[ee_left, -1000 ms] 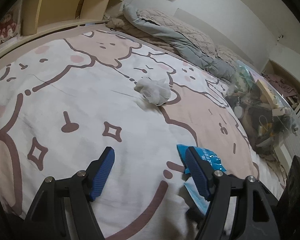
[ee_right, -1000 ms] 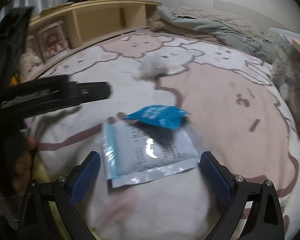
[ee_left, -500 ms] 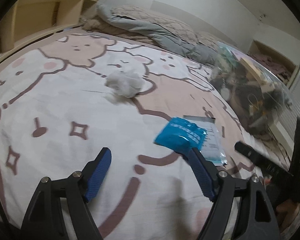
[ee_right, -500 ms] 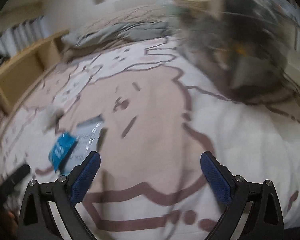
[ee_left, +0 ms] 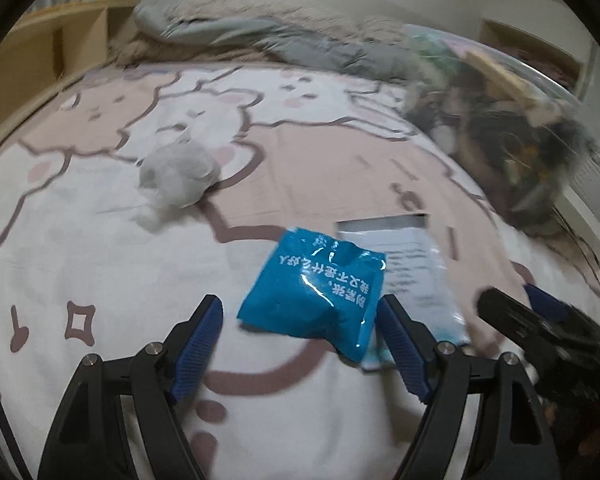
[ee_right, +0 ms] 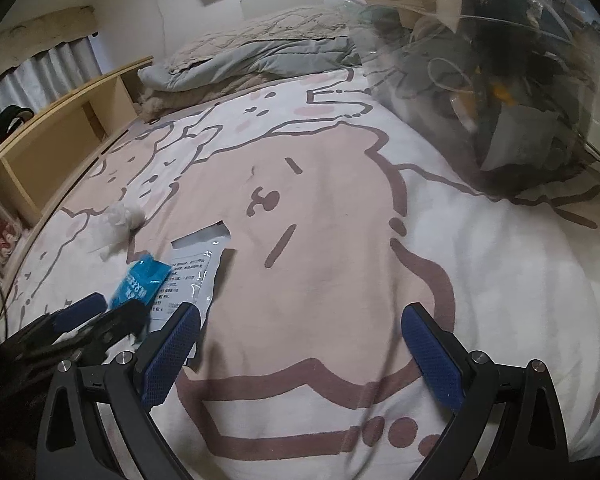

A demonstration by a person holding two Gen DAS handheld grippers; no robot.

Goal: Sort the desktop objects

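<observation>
The bed [ee_left: 100, 280] is carrying everything; the clear bin [ee_right: 500, 92] is sitting along its right edge. Mid-bed, the blue packet [ee_left: 316, 300] is lying partly over the white sachet [ee_left: 412, 264]. The left gripper [ee_left: 300, 336] is standing wide, empty, bracketing the packet; closing could snag both. The right gripper [ee_right: 300, 356] is gaping over bare sheet.

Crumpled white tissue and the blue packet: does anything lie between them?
No. In the left wrist view, only bare printed bedsheet separates the crumpled white tissue from the blue packet.
</observation>
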